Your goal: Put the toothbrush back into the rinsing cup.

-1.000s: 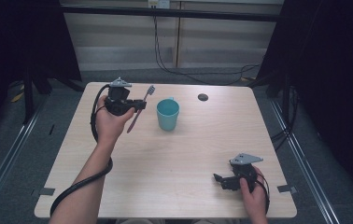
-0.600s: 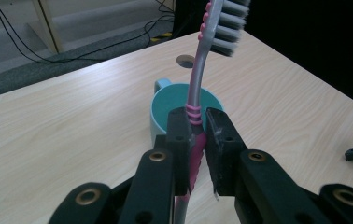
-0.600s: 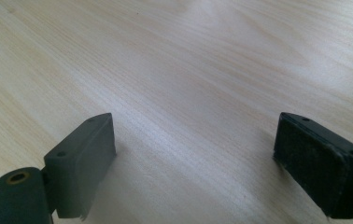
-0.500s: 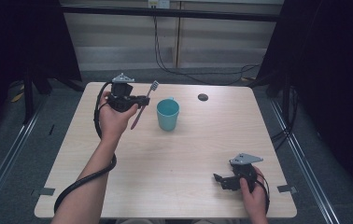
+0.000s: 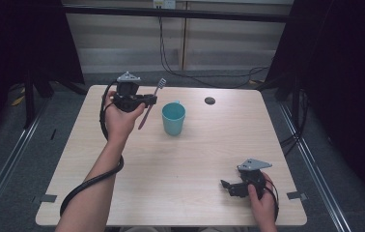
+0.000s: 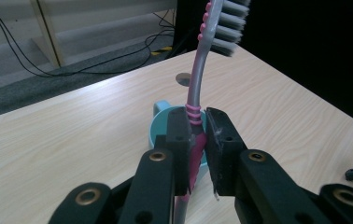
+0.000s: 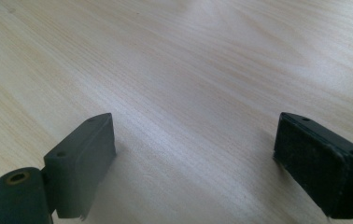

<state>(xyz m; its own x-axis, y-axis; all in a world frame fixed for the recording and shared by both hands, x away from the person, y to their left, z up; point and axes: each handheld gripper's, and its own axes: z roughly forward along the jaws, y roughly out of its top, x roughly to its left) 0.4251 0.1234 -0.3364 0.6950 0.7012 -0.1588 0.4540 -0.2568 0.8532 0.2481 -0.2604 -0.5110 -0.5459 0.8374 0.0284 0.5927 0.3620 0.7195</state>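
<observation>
My left gripper [image 5: 144, 100] is raised above the table's far left, shut on a pink and grey toothbrush [image 5: 150, 101] held by its handle. The brush stands nearly upright with its bristles [image 6: 228, 25] on top, and in the left gripper view the handle [image 6: 194, 140] sits pinched between the jaws. A teal cup [image 5: 173, 118] stands upright just right of it; its rim [image 6: 161, 122] shows behind the jaws. My right gripper [image 5: 229, 186] rests low at the table's near right, open, with bare wood between its fingers [image 7: 83, 158].
A small dark round disc [image 5: 210, 100] lies on the light wooden table [image 5: 185, 159] near the far edge, right of the cup. Cables trail from both grippers. Dark curtains and a metal frame surround the table.
The left gripper has carried the toothbrush slightly rightward, toward the cup, and the brush now stands more upright. The right gripper has stayed still.
</observation>
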